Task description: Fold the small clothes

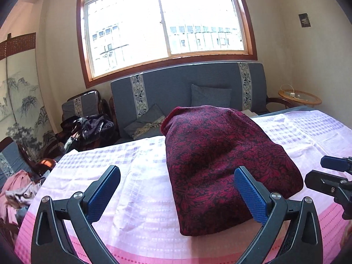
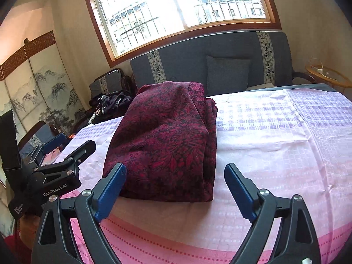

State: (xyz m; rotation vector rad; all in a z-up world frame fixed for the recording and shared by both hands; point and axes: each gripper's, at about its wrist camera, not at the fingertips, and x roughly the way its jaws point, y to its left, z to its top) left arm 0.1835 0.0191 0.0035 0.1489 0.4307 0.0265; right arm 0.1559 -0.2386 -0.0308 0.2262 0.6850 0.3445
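Nearest in the left wrist view, the left claw (image 1: 177, 192) is released, its blue pads spread wide and holding nothing; the right-hand pad (image 1: 249, 194) stands in front of the garment's near edge, though whether it touches cannot be told. In the right wrist view the right claw (image 2: 175, 190) is likewise released and empty, its left pad (image 2: 111, 192) close against the garment's near left corner.

Between and just beyond both claws lies the garment (image 1: 220, 162), a dark red cloth with a black leaf pattern, folded into a thick oblong bundle. It rests on the table (image 1: 136, 176), which is covered by a pink and lilac checked cloth (image 2: 275, 132). The bundle runs lengthwise away from the cameras, its near edge close to the table's front edge, and a looser layer shows along its right side (image 2: 211, 118).

Each claw shows at the edge of the other's view, one on either side of the garment.

Beyond the table stands a grey sofa (image 1: 187, 85) with cushions (image 2: 227, 74), a chair piled with dark clothes (image 1: 88, 127) to its left, and a round side table (image 1: 299, 98) to its right. A large window (image 1: 165, 24) fills the wall above, and a painted screen (image 2: 39, 88) stands far left.
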